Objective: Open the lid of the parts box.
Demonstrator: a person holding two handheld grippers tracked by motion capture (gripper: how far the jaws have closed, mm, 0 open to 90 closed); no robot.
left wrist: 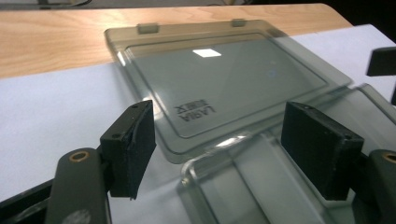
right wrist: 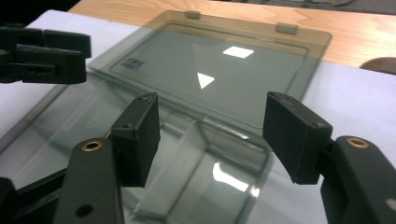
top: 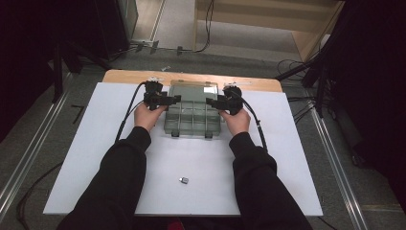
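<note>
A clear smoky plastic compartment box [top: 191, 122] stands at the far middle of the white table sheet [top: 201, 163]. Its lid [top: 194, 90] lies flat and open toward the far side. My left gripper [top: 174, 99] hovers over the box's far left corner, jaws open. My right gripper [top: 210, 102] mirrors it over the far right corner, also open. In the left gripper view the lid [left wrist: 224, 79] and the box's corner [left wrist: 243, 186] lie beyond my left gripper [left wrist: 233, 149], untouched by the pads. In the right gripper view the right gripper [right wrist: 212, 140] stands wide above a compartment [right wrist: 201, 172], with nothing gripped.
A small metal piece [top: 183, 180] lies on the sheet near the front, between the forearms. A wooden table edge [top: 124, 75] runs behind the sheet. Cables trail from both grippers down the sheet. Dark stands and floor rails surround the table.
</note>
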